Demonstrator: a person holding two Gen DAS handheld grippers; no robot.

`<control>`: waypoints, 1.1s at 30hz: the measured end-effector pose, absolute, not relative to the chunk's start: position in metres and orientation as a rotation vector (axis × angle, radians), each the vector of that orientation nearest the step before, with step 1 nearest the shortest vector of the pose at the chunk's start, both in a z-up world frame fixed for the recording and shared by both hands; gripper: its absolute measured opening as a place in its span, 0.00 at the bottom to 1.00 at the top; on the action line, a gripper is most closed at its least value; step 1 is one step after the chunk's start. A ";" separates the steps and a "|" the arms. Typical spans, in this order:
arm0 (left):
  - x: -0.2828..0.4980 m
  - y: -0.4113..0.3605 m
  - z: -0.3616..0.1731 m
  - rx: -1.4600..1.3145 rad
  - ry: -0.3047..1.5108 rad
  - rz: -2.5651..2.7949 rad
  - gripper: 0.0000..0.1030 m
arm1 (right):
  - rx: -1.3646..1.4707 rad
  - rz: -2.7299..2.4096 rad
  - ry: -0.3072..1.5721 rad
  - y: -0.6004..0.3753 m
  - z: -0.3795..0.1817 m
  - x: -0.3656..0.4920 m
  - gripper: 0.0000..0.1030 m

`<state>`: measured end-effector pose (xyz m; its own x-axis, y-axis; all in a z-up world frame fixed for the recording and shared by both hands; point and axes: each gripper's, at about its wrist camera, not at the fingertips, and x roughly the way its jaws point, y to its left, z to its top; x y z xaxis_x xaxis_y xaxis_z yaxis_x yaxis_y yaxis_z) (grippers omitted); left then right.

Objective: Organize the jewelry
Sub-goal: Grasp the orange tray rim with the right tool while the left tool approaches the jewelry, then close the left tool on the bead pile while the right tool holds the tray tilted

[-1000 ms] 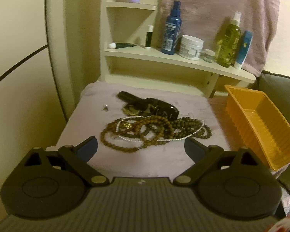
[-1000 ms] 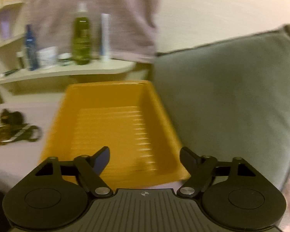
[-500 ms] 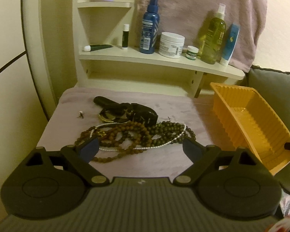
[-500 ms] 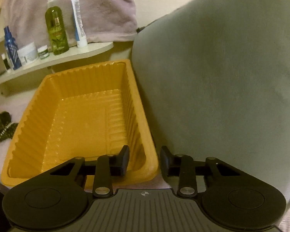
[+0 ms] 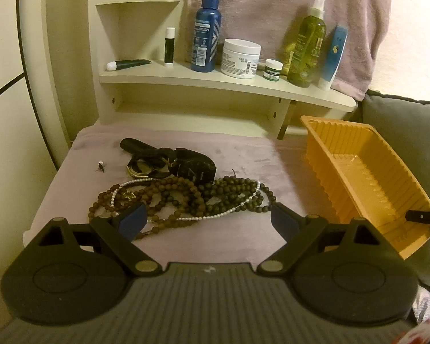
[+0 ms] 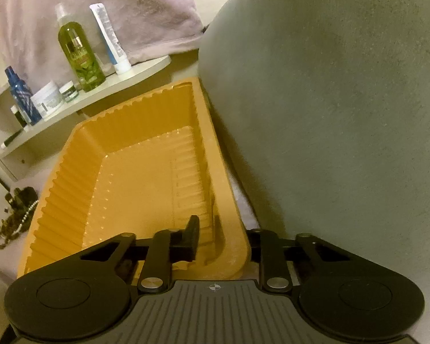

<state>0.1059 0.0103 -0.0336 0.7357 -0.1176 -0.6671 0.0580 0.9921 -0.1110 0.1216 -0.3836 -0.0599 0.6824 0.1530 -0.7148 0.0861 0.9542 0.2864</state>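
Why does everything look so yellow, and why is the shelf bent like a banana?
Left wrist view: warm dim indoor light tints everything yellowish, and the fisheye lens bows the shelf; the beads stay sharp. Right wrist view: same tint, the orange tray looks stretched and tilted, edges darken, picture slightly grainy.

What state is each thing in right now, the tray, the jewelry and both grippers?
Orange tray: empty, near corner wall between the right gripper's jaws.
Bead necklaces: tangled heap on the cloth.
Watches: lying behind the beads.
Left gripper: open, holding nothing.
Right gripper: closing on the tray wall.
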 end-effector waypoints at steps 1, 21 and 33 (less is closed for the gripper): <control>0.105 0.011 -0.034 -0.087 0.737 -0.096 0.89 | 0.313 0.037 0.821 -0.383 -0.060 0.122 0.14; 0.115 0.060 -0.051 -0.016 0.705 -0.064 0.74 | -0.014 -0.075 0.689 -0.306 -0.002 0.106 0.05; 0.148 0.055 -0.062 0.040 0.715 -0.226 0.26 | -0.054 -0.097 0.714 -0.296 0.003 0.108 0.05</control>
<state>0.1479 0.0546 -0.0621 0.7319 -0.1920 -0.6538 0.2194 0.9748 -0.0407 0.1079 -0.2958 0.0035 0.7514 -0.1072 -0.6511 0.0701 0.9941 -0.0827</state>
